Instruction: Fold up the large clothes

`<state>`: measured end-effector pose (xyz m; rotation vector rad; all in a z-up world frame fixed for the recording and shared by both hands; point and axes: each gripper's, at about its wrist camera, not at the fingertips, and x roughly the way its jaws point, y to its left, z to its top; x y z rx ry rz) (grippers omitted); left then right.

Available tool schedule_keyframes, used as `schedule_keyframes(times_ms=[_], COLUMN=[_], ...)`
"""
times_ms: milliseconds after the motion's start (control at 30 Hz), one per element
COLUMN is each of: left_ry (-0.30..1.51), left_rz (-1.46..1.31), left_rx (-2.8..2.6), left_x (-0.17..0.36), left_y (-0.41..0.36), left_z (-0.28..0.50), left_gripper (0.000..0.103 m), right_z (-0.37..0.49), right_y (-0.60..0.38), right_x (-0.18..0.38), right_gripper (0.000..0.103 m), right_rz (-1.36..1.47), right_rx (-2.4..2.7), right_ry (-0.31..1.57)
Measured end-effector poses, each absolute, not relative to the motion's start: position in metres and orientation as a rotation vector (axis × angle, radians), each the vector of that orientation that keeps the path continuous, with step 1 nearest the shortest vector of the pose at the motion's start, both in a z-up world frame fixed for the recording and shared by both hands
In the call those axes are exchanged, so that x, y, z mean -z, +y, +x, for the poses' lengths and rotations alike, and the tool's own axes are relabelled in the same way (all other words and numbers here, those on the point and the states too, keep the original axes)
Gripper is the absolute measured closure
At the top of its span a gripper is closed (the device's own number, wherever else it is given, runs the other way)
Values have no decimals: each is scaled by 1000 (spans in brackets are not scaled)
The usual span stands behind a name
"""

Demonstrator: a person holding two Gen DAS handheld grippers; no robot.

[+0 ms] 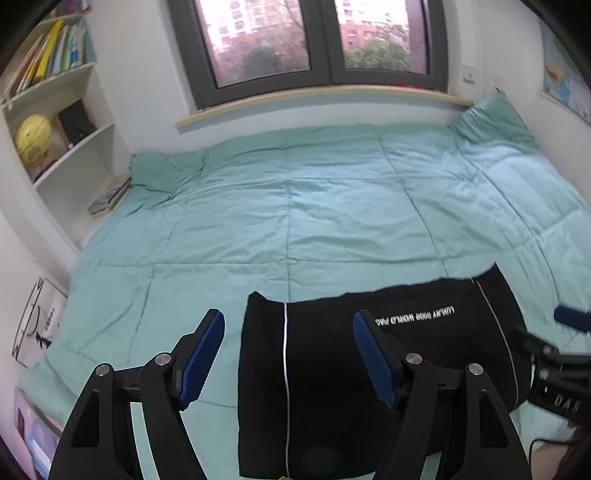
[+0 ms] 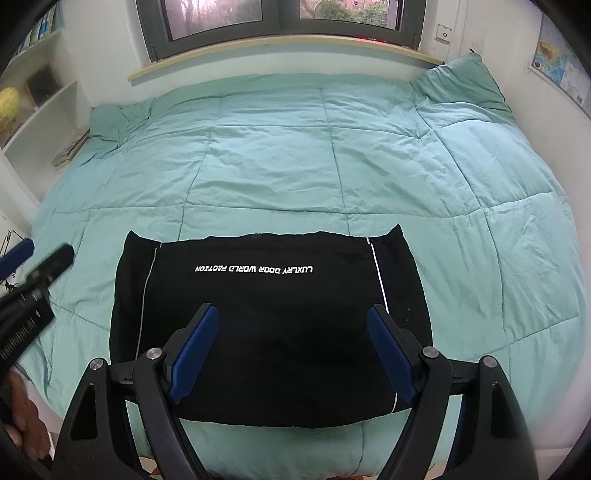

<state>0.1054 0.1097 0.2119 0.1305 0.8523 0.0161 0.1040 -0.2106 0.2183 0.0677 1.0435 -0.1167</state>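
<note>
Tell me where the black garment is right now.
The black garment lies folded on the near edge of the green quilt, centred in the right wrist view, under both open grippers.

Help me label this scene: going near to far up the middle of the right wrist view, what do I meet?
Right tongs → black garment → green quilt → window sill → window.

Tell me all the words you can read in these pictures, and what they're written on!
"LUXLRY DOOR WORLD FACTION": white letters, upside down from here, on the folded black garment lying on the green quilt.
"DAG": on the right tongs, partly cut off.
Book spines on the shelf: too blurred to read.
Wall map: print too small.
White bag: marks unreadable.
</note>
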Motion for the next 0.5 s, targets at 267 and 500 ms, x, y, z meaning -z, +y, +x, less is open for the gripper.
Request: schedule_keyframes(times_ms=[267, 500], left_ry=[849, 788], left_rz=[126, 127], left_rx=[-37, -49], left_x=[-210, -213], left_y=[114, 119], left_z=[108, 103], left_gripper=[29, 29], right_z=[105, 106], right_y=[-215, -211], right_x=[-217, -212], right_gripper=[19, 19], right_rz=[84, 75], right_rx=[115, 111], right_ry=[1049, 1062])
